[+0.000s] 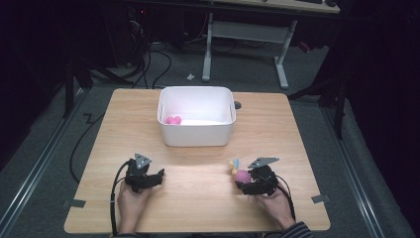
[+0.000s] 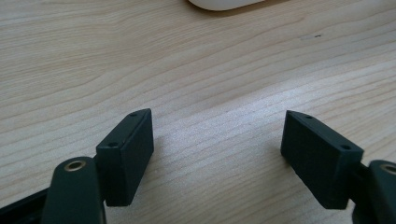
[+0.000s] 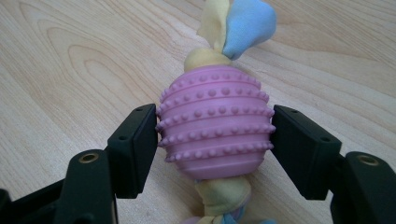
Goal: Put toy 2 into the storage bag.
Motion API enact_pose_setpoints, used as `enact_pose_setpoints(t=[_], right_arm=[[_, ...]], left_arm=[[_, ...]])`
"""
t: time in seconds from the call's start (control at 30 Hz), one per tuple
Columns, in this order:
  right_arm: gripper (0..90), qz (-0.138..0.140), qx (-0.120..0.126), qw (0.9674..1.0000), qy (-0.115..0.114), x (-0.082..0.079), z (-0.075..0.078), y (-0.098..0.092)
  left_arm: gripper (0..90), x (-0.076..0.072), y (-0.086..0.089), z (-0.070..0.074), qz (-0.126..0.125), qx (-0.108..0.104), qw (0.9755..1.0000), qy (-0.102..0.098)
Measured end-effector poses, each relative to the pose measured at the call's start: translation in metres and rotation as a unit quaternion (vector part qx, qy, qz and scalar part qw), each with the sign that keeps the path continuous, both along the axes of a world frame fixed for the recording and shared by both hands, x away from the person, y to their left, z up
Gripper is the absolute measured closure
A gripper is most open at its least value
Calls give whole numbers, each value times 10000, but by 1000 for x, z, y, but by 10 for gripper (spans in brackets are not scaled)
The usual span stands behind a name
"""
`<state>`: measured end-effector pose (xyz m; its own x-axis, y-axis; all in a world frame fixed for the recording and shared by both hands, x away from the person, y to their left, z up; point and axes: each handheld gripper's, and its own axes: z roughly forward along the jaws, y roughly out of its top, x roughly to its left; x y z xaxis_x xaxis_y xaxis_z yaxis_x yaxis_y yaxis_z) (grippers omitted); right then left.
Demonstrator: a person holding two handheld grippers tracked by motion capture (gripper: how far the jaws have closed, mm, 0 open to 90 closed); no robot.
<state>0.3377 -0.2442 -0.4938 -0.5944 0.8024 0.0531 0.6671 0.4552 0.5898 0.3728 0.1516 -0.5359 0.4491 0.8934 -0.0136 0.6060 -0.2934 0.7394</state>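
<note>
High view: your right gripper (image 1: 241,179) sits on the toy (image 1: 240,174) at the table's (image 1: 198,198) near right; left gripper (image 1: 157,176) rests near left. A bin (image 1: 196,133) stands mid-table, a pink thing (image 1: 174,120) inside.

Left gripper view: jaws apart over bare wood.

Right gripper view: both pads (image 3: 140,140) clamp the pink ribbed toy (image 3: 215,123).

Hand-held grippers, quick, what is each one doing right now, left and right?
Left hand-held gripper: open, nothing between its jaws, bare table under it.
Right hand-held gripper: closed on the pink knobbly toy, both pads against its sides.
</note>
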Motion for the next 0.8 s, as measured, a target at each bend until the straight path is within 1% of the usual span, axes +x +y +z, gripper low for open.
enact_pose_setpoints(t=[0.13, 0.17, 0.2, 0.27, 0.33, 0.4, 0.47, 0.5, 0.57, 0.67, 0.7, 0.73, 0.8], right_arm=[[337, -2, -16, 10000, -15, -1, 3, -1], [337, -13, -15, 10000, -70, -2, 7, -4], [337, -13, -15, 10000, -70, -2, 7, -4], [337, -41, 54, 9999, -141, -2, 14, -8], [337, -58, 86, 9998, -165, -1, 17, -10], [337, -90, 134, 9995, -277, -1, 25, -13], [337, -101, 184, 9994, -278, 0, 31, -15], [337, -101, 184, 9994, -278, 0, 31, -15], [338, -61, 194, 9992, -332, 3, 37, -18], [338, -19, 175, 9994, -314, 5, 41, -19], [338, 44, 182, 9993, -324, 8, 46, -19], [338, 44, 182, 9993, -324, 8, 46, -19], [338, 69, 172, 9993, -334, 11, 53, -20]], left_arm=[[257, 0, 0, 0, -1, 4, 10000, 0], [256, 0, 0, 0, 0, 5, 10000, 0], [256, 0, 0, 0, 0, 3, 10000, 0], [257, 0, 0, 0, 2, -1, 10000, 0], [257, 0, 0, 0, 3, -4, 10000, -1], [256, 0, 0, 0, 0, -1, 10000, -1], [257, 0, 0, 0, -1, -2, 10000, 0], [257, 0, 0, 0, -1, -2, 10000, 0], [257, 0, 0, 0, -1, -3, 10000, 2], [257, 0, 0, 0, 2, 0, 10000, -6], [256, 0, 0, 0, -1, -1, 10000, 1], [256, 0, 0, 0, -1, -1, 10000, 1], [256, 0, 0, 0, -2, 1, 10000, 2]])
